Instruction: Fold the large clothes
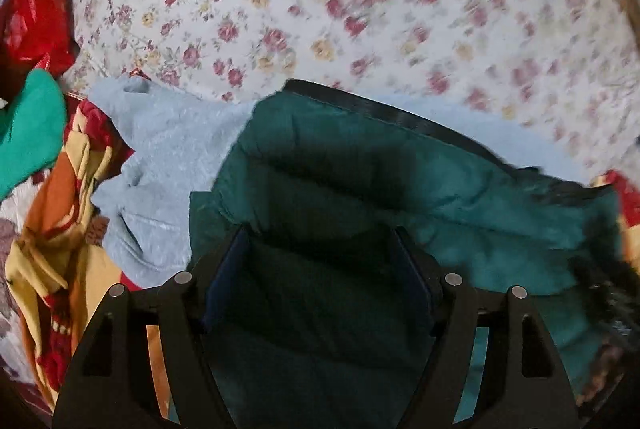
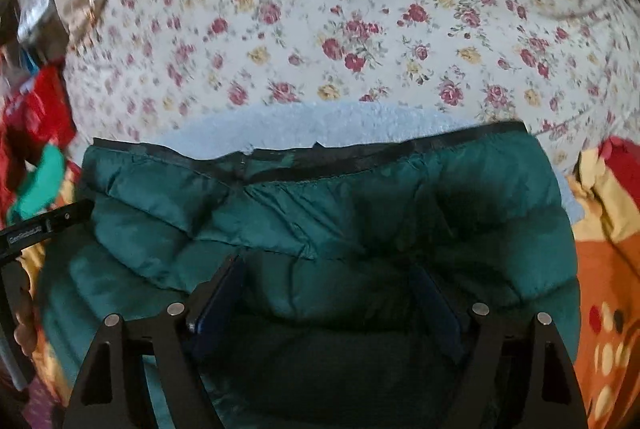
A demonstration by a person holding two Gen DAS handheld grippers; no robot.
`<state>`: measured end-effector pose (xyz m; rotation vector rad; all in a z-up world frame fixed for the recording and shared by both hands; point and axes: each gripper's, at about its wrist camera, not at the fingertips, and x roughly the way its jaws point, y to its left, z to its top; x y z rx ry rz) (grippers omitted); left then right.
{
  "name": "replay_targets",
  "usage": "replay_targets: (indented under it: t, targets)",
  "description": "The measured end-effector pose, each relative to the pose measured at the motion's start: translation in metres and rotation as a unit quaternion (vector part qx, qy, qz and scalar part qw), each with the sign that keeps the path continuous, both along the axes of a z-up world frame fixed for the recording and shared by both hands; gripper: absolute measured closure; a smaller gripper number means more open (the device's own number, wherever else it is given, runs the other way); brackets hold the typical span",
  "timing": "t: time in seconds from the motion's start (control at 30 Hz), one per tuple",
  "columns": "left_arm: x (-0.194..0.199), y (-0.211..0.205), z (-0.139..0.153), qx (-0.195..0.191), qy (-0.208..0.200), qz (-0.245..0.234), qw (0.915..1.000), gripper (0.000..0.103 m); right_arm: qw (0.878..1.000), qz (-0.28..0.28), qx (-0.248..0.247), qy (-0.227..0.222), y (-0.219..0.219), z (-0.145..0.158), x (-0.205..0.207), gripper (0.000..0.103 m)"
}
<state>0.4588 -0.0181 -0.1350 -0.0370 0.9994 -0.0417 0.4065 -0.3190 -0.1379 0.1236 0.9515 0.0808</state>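
Green puffer jacket [image 2: 320, 213] laid on floral sheet [image 2: 360, 9] over light blue fleece [image 1: 168, 165], prob as flat fold surface. L gripper [image 1: 320, 269] & R gripper [image 2: 332, 293] both held spread above jacket, nothing gripped; grab pts judged pending

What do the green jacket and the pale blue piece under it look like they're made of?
Green jacket: looks like smooth, slightly shiny synthetic shell, quilted in puffy padded bands, with a black woven-looking trim along its edge. Pale blue piece: seems a fuzzy, matte fleece or towelling; its nubbly surface suggests this, though blur leaves it open.
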Motion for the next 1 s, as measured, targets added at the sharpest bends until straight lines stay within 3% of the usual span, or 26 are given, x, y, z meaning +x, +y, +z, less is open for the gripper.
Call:
replay_targets:
  t: [0.2,0.5,0.67,0.77,0.87,1.0]
  targets:
    - [0.018,0.009,-0.019,0.009,0.009,0.017,0.9998,0.030,0.999,0.014,-0.040,-0.008,0.009,-0.016,0.029,0.020]
    - [0.051,0.007,-0.035,0.027,0.016,0.032,0.9990,0.028,1.000,0.011,-0.023,-0.001,0.002,-0.030,0.071,0.019]
    - [0.057,0.002,-0.036,0.039,0.015,0.028,0.9987,0.027,1.000,0.006,-0.019,0.004,0.000,-0.033,0.074,0.019]
    - [0.049,0.007,-0.023,0.023,0.021,0.021,0.9993,0.027,0.999,0.001,-0.054,0.003,0.006,-0.023,0.069,0.020]
    - [0.028,0.018,0.000,-0.004,0.012,0.017,0.9998,0.027,0.996,0.002,-0.081,-0.025,0.011,-0.004,0.047,0.020]
    - [-0.009,0.037,0.016,-0.021,-0.004,0.015,0.9997,0.027,0.996,-0.001,-0.064,-0.054,0.001,0.018,-0.006,0.020]
